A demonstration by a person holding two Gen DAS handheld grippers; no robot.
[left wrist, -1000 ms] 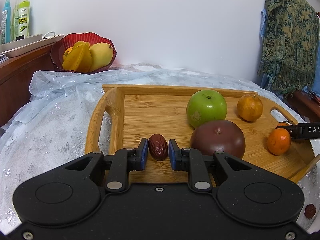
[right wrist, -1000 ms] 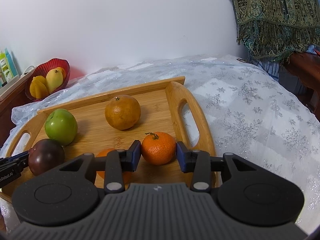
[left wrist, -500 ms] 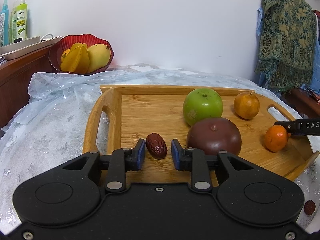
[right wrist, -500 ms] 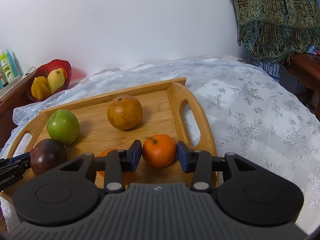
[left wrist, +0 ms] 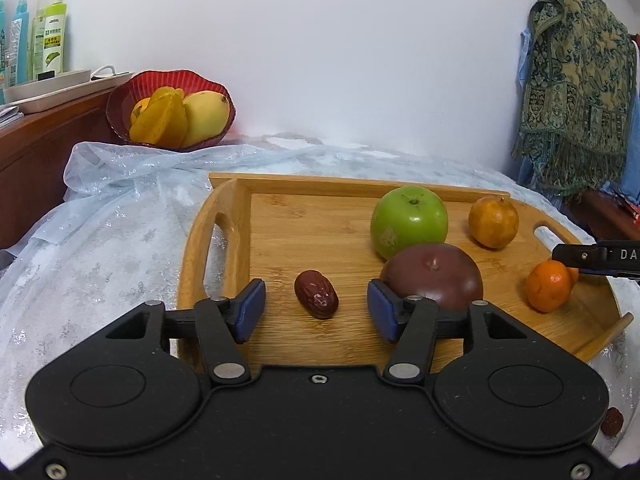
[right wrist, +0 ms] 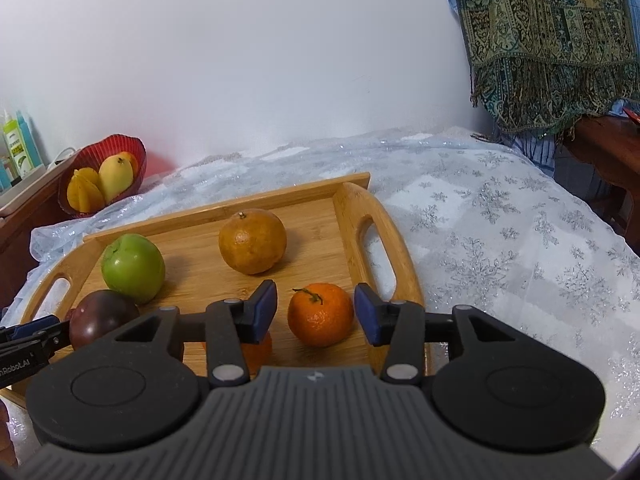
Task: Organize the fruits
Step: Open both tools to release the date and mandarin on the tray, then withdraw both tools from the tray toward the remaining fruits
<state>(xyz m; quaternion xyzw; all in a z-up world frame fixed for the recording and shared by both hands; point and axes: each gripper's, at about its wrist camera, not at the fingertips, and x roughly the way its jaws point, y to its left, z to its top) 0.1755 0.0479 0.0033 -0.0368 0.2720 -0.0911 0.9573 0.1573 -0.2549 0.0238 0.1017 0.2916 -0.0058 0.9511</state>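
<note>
right gripper (left wrist: 576, 258) reads "da"; left gripper (right wrist: 24, 336) "nrobot.ai".

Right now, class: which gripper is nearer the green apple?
Left. The left gripper sits just in front of the purple fruit beside the green apple; the right gripper straddles a tangerine at the tray's far end.

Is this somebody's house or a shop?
Probably a house. A wooden tray sits on a snowflake tablecloth, a patterned shawl hangs by the wall, and bottles stand on a side shelf.
</note>
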